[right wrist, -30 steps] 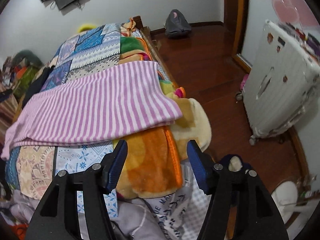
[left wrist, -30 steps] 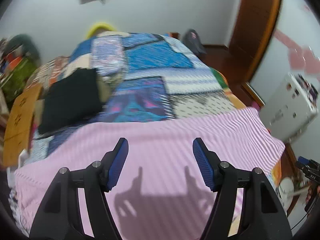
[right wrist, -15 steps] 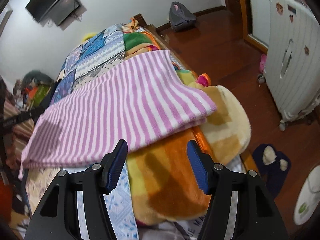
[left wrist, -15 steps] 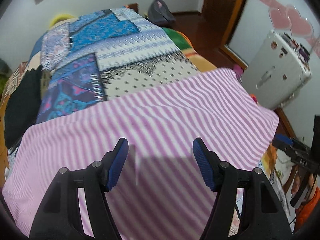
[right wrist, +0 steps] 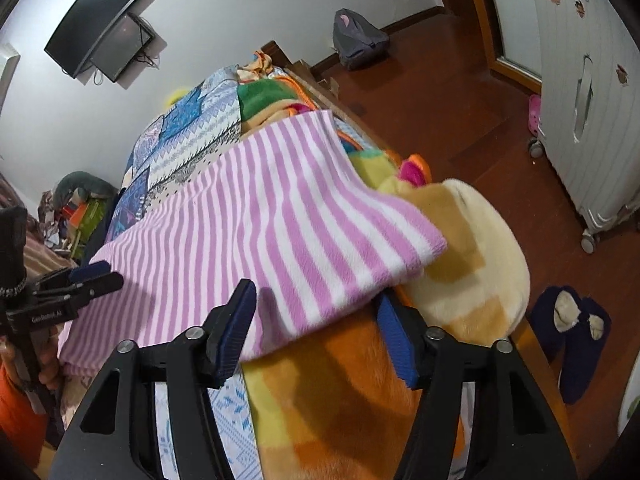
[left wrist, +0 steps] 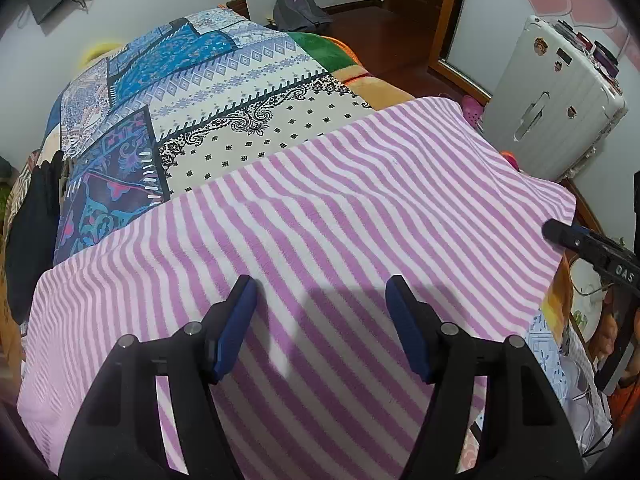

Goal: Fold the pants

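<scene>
Over the striped pants point(left wrist: 340, 216) both tongs point(left wrist: 320, 296) point(right wrist: 312, 304) gape empty; only the right view shows slippers point(right wrist: 572, 328).

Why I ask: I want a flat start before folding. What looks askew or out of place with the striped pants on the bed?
The striped pants lie flat over the quilt, but their near right corner overhangs a rumpled orange blanket at the bed's edge, drooping unsupported. Both the left gripper and right gripper are open.

Patchwork bedspread point(left wrist: 208, 80), white suitcase point(left wrist: 552, 100), grey backpack point(right wrist: 358, 40), 2 wall screens point(right wrist: 100, 36), navy slippers point(right wrist: 572, 328)
</scene>
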`<state>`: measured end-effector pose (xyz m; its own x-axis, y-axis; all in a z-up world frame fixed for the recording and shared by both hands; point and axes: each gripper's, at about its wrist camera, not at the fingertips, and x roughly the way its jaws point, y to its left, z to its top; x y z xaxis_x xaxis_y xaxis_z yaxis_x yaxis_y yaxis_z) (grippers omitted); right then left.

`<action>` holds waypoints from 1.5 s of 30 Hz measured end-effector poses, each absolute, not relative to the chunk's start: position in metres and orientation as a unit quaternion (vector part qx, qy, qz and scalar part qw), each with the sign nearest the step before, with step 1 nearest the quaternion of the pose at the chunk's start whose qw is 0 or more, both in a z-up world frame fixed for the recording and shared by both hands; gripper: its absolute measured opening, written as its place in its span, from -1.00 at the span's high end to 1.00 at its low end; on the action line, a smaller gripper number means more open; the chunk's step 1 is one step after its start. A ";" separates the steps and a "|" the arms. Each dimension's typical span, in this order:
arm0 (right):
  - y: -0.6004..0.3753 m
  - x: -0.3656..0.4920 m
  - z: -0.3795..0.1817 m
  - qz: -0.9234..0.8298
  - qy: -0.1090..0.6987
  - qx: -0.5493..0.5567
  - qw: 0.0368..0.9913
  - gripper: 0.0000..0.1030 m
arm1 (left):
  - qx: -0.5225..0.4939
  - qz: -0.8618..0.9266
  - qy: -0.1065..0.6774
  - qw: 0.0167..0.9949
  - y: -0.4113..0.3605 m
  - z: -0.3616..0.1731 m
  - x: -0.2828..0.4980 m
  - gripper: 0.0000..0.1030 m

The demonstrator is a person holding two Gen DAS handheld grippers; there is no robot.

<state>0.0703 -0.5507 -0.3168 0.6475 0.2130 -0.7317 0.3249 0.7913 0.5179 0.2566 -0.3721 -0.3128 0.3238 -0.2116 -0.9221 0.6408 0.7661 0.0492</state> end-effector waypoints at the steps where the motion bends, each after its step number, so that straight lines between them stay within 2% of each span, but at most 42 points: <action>1: -0.552 0.072 -0.317 -0.034 0.418 0.321 0.849 0.08 | 0.209 -0.271 0.514 0.787 -0.373 -0.313 0.257 -0.30; 6: -0.556 0.077 -0.313 -0.033 0.407 0.305 0.860 0.56 | 0.211 -0.271 0.510 0.789 -0.373 -0.314 0.255 -0.30; 9: -0.555 0.079 -0.305 -0.031 0.397 0.297 0.868 0.71 | 0.205 -0.271 0.510 0.790 -0.372 -0.314 0.255 -0.30; 19: -0.530 0.089 -0.254 -0.006 0.355 0.264 0.897 0.82 | 0.163 -0.274 0.500 0.805 -0.352 -0.289 0.258 -0.30; 30: -0.474 0.120 -0.185 0.047 0.306 0.214 0.927 0.87 | 0.105 -0.265 0.458 0.842 -0.285 -0.237 0.259 -0.30; 35: -0.439 0.138 -0.164 0.070 0.301 0.173 0.935 0.87 | 0.076 -0.252 0.449 0.854 -0.246 -0.224 0.263 -0.30; 40: -0.441 0.129 -0.179 0.040 0.321 0.171 0.931 0.86 | 0.053 -0.244 0.461 0.852 -0.218 -0.228 0.269 -0.30; 41: -0.447 0.125 -0.186 0.030 0.330 0.181 0.926 0.82 | 0.054 -0.244 0.462 0.851 -0.217 -0.230 0.270 -0.30; 43: -0.460 0.117 -0.200 0.012 0.352 0.203 0.914 0.58 | 0.058 -0.242 0.467 0.849 -0.216 -0.234 0.272 -0.30; 44: -0.467 0.111 -0.209 0.000 0.363 0.212 0.907 0.34 | 0.059 -0.242 0.468 0.848 -0.217 -0.235 0.271 -0.30; 45: -0.471 0.104 -0.212 -0.008 0.368 0.216 0.904 0.19 | 0.061 -0.243 0.470 0.847 -0.219 -0.237 0.270 -0.30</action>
<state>0.1040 -0.4712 -0.2121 0.7291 0.1453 -0.6688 0.1729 0.9065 0.3853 0.2704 -0.2186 -0.2369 0.4406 -0.3543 -0.8249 0.4681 0.8747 -0.1257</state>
